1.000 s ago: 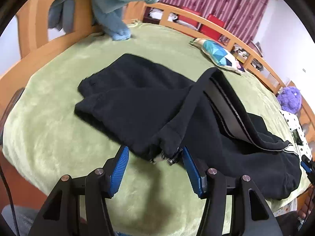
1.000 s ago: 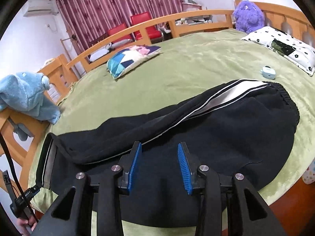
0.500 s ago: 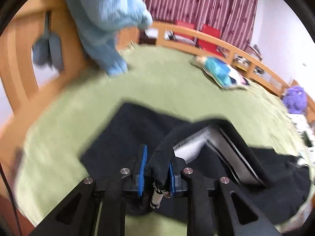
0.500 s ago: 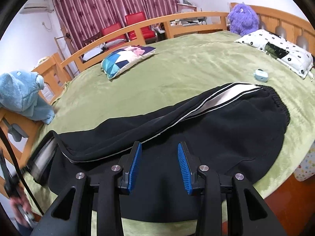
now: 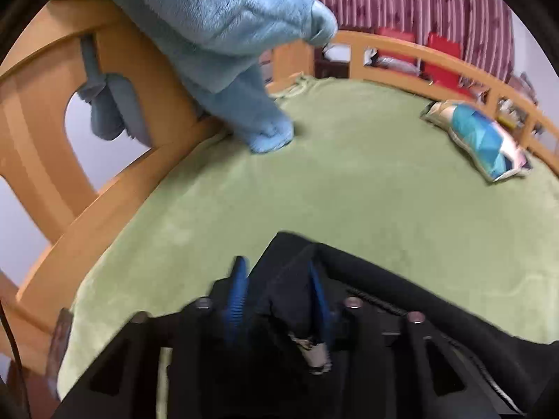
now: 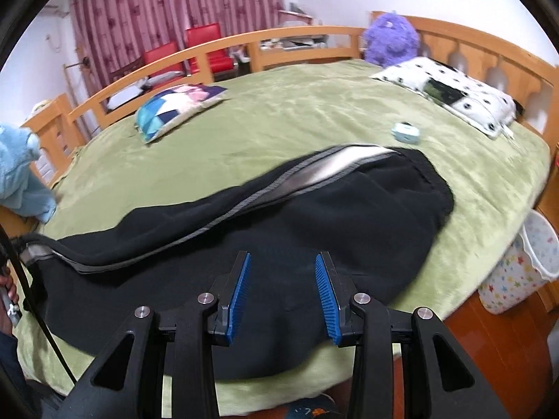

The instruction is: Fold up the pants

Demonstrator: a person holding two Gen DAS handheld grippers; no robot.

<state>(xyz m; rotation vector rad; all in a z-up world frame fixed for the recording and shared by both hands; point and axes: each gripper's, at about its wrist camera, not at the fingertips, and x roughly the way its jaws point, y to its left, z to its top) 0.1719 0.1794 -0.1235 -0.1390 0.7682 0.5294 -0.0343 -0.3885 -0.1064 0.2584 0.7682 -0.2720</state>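
Note:
Black pants (image 6: 314,216) with a grey side stripe (image 6: 335,164) lie stretched across the green bed (image 6: 314,115), waistband at the right. My left gripper (image 5: 277,293) is shut on a leg cuff of the pants (image 5: 290,279) and holds it lifted above the bed near the left rail; a drawstring tip hangs below the pads. My right gripper (image 6: 283,289) is open and empty, hovering over the seat of the pants near the bed's front edge.
A blue plush blanket (image 5: 223,28) hangs over the wooden bed rail (image 5: 115,160). A patterned pillow (image 6: 174,108), a spotted pillow (image 6: 450,94), a purple plush toy (image 6: 391,38) and a small blue object (image 6: 405,132) lie on the bed. A star-print bin (image 6: 520,265) stands right.
My left gripper closed on the leg cuff and pulled it left and away toward the rail, stretching the leg out straight. My right gripper stayed open over the pants.

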